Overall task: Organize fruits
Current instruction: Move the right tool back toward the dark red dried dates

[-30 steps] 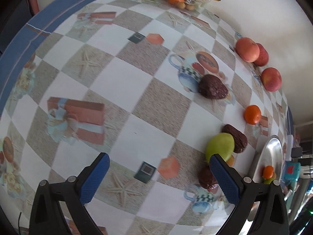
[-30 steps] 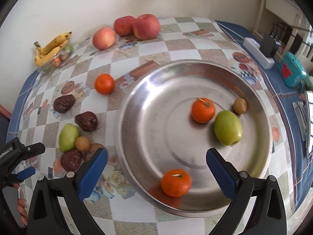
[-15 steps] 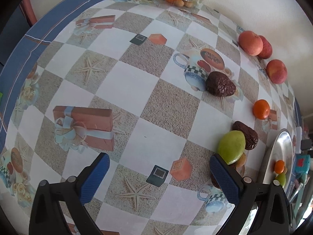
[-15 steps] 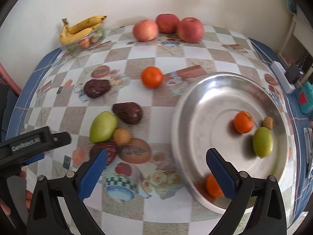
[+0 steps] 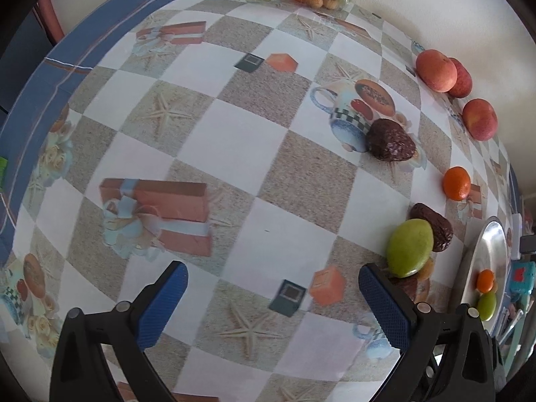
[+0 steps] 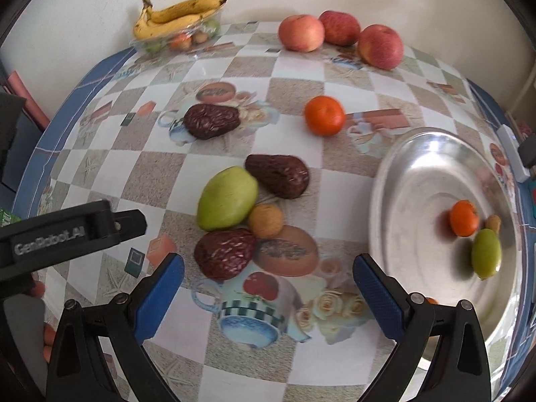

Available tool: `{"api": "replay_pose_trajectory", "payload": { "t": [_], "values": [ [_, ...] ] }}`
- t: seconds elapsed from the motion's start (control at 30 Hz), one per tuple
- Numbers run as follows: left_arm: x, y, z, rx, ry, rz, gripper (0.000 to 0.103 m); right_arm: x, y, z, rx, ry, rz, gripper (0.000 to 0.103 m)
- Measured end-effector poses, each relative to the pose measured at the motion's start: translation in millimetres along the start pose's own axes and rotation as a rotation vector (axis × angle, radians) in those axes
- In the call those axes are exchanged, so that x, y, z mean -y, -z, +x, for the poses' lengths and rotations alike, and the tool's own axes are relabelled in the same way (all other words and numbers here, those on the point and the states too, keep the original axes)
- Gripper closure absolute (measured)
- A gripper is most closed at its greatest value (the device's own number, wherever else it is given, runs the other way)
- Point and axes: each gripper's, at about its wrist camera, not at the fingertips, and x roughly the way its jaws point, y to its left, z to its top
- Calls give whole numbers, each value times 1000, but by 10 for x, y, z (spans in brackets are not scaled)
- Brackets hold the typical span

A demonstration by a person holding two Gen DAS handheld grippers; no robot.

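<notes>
A green fruit (image 6: pixel 226 198), a small tan round fruit (image 6: pixel 265 221) and two dark wrinkled fruits (image 6: pixel 277 176) (image 6: pixel 224 253) cluster on the checked tablecloth, just ahead of my open right gripper (image 6: pixel 268 288). A third dark fruit (image 6: pixel 211 121) and an orange (image 6: pixel 324 115) lie farther back. The steel plate (image 6: pixel 402 174) at right holds an orange (image 6: pixel 464 218), a green fruit (image 6: pixel 486 257) and a small tan one. My left gripper (image 5: pixel 273 296) is open and empty, with the green fruit (image 5: pixel 409 252) just beyond its right finger.
Three apples (image 6: pixel 380 46) line the far wall edge. A clear tray with bananas (image 6: pixel 177 16) and small fruits sits at the back left. A white power strip (image 6: pixel 512 154) lies beyond the plate. The left gripper's body (image 6: pixel 67 231) enters the right wrist view at left.
My right gripper has swung left from over the plate to face the fruit cluster. The left gripper has shifted only slightly, its view sliding a little left.
</notes>
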Motion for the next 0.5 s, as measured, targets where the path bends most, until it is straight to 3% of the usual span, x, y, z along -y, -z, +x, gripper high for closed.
{"api": "replay_pose_trajectory", "payload": {
  "t": [0.5],
  "values": [
    [-265, 76, -85, 24, -95, 58, 0, 26, -1, 301, -77, 4, 34, 2]
  ]
}}
